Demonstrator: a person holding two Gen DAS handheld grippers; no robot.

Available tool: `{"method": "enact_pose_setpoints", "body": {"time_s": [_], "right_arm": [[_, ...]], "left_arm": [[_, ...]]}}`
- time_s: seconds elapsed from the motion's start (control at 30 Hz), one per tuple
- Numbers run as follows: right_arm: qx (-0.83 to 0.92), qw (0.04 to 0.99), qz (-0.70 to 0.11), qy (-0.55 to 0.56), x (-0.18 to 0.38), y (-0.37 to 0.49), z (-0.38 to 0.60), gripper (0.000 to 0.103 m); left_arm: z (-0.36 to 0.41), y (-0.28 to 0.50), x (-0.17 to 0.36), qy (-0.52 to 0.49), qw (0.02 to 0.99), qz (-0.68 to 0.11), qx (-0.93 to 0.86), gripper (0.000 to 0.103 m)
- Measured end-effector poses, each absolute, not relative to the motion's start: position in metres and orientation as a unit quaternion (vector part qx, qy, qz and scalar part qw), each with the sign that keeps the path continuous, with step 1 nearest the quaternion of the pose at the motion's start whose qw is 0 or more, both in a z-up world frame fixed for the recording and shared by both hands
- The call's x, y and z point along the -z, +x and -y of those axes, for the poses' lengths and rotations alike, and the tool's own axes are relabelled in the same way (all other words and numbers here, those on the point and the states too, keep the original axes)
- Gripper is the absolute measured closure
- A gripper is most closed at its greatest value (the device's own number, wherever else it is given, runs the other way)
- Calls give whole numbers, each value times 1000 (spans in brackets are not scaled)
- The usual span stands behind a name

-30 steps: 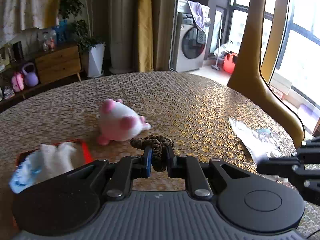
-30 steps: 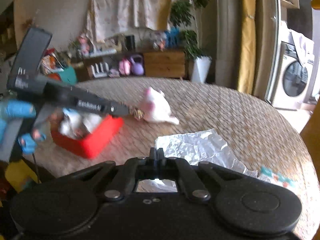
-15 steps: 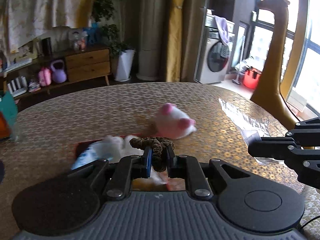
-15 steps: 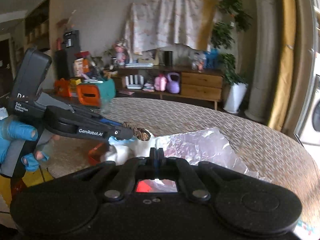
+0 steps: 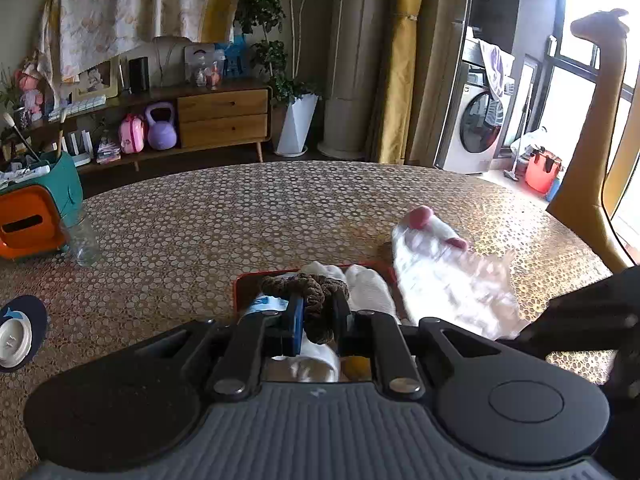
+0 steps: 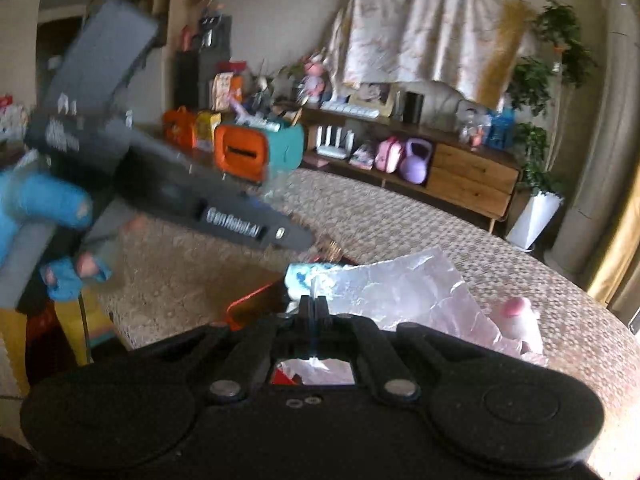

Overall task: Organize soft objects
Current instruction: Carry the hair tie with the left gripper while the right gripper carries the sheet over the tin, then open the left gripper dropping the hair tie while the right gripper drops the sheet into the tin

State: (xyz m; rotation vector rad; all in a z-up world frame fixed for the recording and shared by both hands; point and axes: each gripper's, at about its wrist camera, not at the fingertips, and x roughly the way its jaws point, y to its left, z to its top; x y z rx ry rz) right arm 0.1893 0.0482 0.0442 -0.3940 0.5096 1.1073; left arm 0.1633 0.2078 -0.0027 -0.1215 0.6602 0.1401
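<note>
a: what does the left gripper (image 5: 316,314) carry in the left wrist view?

b: a brown hair scrunchie (image 5: 310,294), pinched between the two fingers, which are clenched on it. the scrunchie hangs over the red tray (image 5: 240,288), which already holds white socks (image 5: 370,290) and a blue-printed packet (image 5: 266,304).

a: and the right gripper (image 6: 314,308)?

b: in the right wrist view its fingers are pressed together on a corner of a crinkled clear plastic sheet (image 6: 404,292). the sheet spreads forward from the fingers and reaches over the near edge of the tray (image 6: 250,300). in the left wrist view the same sheet (image 5: 452,292) appears blurred, lying partly in front of the pink-and-white plush toy (image 5: 424,232).

a: where does the plush toy sit?

b: on the table (image 5: 240,220), just to the right of the tray and outside it. in the right wrist view it (image 6: 518,318) shows beyond the right edge of the sheet.

a: what else is labelled?

b: a person's hand in a blue glove (image 6: 52,216) grips the left gripper's handle. at the table's left edge stand an orange-and-teal box (image 5: 36,212) and a clear glass (image 5: 82,236); a dark round dish (image 5: 20,332) lies nearer the camera. whether the sheet touches the toy cannot be told.
</note>
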Motion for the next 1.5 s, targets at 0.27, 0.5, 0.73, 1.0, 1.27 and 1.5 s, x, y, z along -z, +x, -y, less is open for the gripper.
{"method": "enact_pose_setpoints", "body": {"time_s": [0.27, 0.5, 0.73, 1.0, 1.27, 1.5], "right_arm": [[-537, 776, -247, -222, -10, 189, -85, 103], [-530, 767, -287, -219, 17, 201, -89, 103], [-525, 760, -332, -190, 33, 212, -93, 103], [-515, 763, -347, -180, 36, 216, -94, 103], [-505, 769, -346, -185, 34, 212, -94, 82], [-502, 776, -341, -171, 26, 210, -87, 67]], "left_arm": [[-222, 185, 20, -74, 939, -329, -67, 88], [-228, 209, 47, -92, 937, -331, -60, 88], [-236, 224, 78, -110, 925, -359, -59, 88], [-232, 228, 101, -109, 912, -392, -48, 88], [-234, 230, 105, -122, 906, -402, -59, 88], [-234, 220, 94, -130, 909, -390, -64, 66]]}}
